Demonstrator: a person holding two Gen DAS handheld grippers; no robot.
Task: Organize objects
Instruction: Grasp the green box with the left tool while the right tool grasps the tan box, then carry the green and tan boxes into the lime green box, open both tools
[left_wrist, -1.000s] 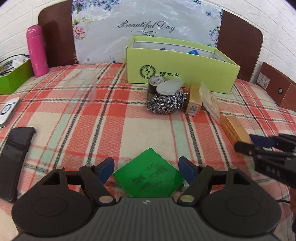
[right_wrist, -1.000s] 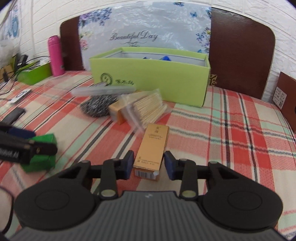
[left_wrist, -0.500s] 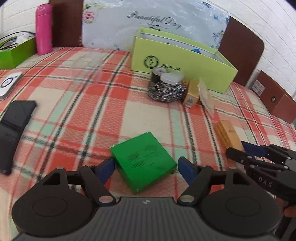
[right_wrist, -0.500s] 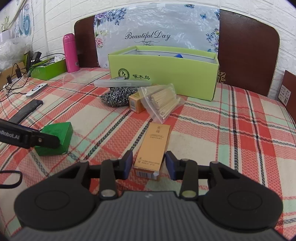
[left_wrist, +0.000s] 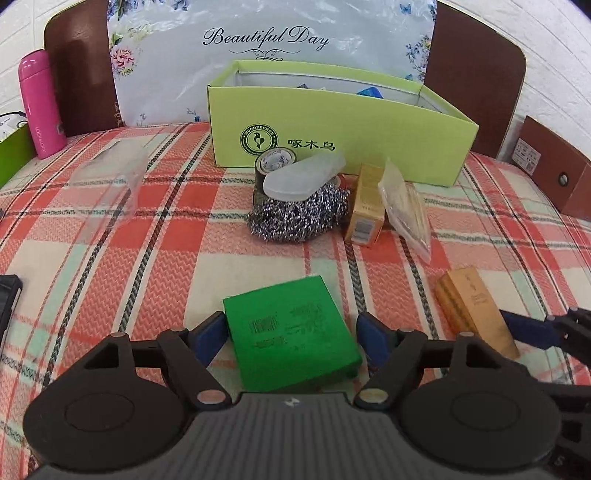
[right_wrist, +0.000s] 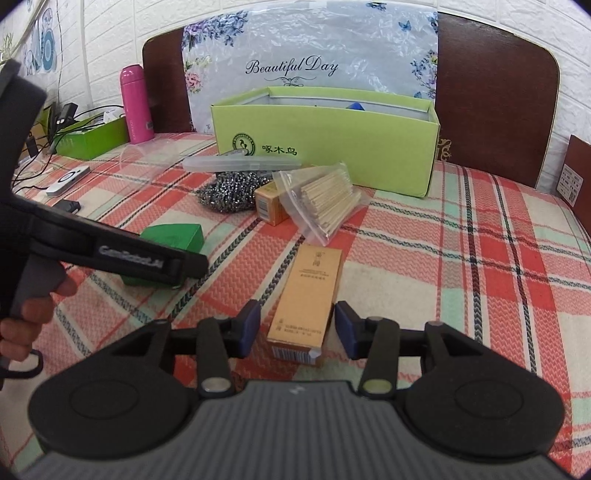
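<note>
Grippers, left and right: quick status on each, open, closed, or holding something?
Left gripper: open, straddling the green box, pads not pressing it.
Right gripper: jaws opening, gold carton between them, not gripped.

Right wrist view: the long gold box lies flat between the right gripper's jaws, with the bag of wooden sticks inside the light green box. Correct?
Not quite. In the right wrist view the bag of wooden sticks lies on the plaid cloth in front of the light green box, not inside it. The long gold box does lie flat between the right gripper's jaws.
</note>
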